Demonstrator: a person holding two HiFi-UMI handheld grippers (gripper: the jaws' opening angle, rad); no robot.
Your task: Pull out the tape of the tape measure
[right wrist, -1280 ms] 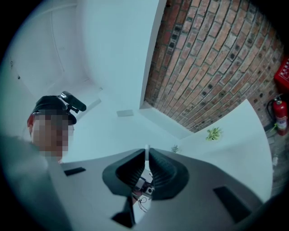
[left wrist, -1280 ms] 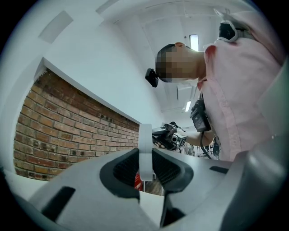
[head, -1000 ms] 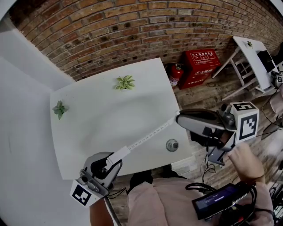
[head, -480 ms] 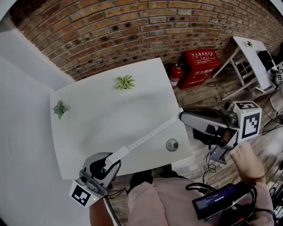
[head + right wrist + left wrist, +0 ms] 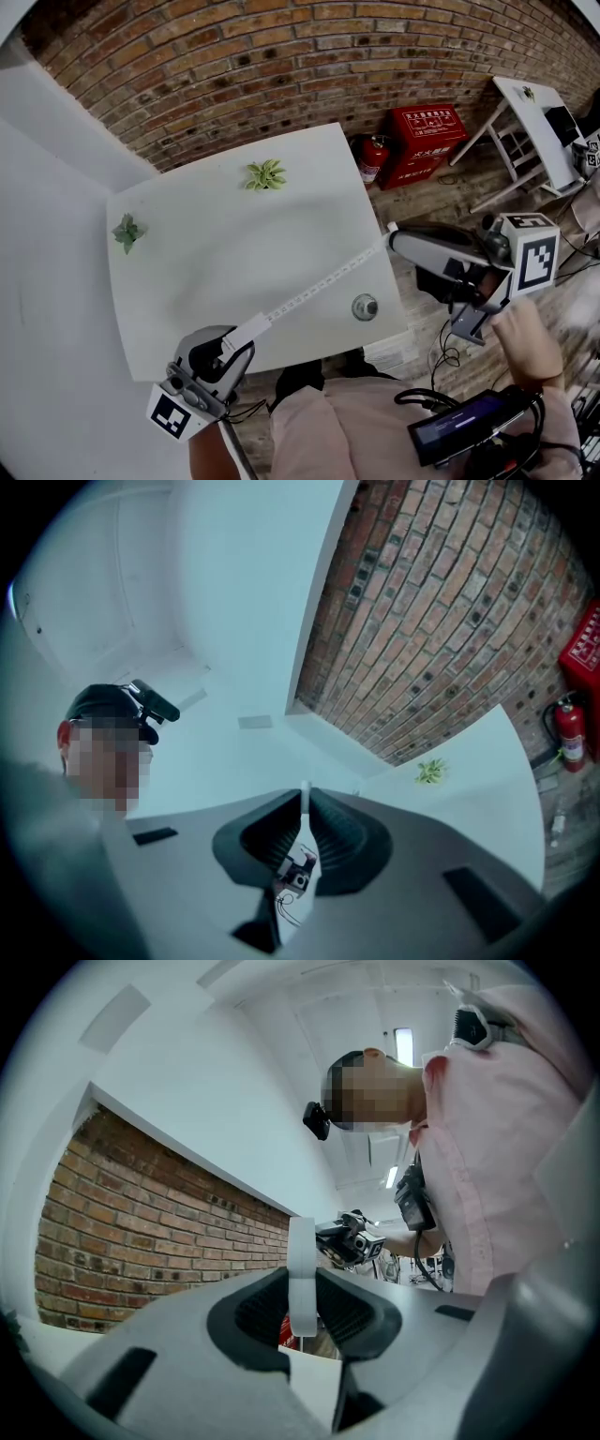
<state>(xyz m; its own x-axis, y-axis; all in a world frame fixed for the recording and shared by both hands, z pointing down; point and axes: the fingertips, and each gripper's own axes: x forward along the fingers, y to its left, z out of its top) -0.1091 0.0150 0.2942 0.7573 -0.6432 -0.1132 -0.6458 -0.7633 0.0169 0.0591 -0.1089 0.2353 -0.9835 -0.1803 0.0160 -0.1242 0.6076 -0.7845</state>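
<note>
My left gripper [image 5: 236, 345] sits at the table's near edge, shut on the white tape measure case [image 5: 246, 332]. In the left gripper view the case [image 5: 302, 1274] stands edge-on between the jaws. The white tape [image 5: 323, 281] runs taut from the case up and right across the table [image 5: 206, 253] corner to my right gripper [image 5: 393, 236], which is shut on the tape's end just past the table's right edge. In the right gripper view the tape end [image 5: 304, 801] shows as a thin white strip pinched between the ribbed pads.
A small round metal object [image 5: 364, 307] rests on the table just below the tape. Two small green plants [image 5: 266, 174] [image 5: 127, 232] stand at the far side. A fire extinguisher [image 5: 372, 157] and red box [image 5: 427, 141] lie by the brick wall. Cables and a device hang at my waist.
My right gripper has moved to the right, away from the left gripper, drawing more tape out of the case. The left gripper has stayed nearly still with the case.
</note>
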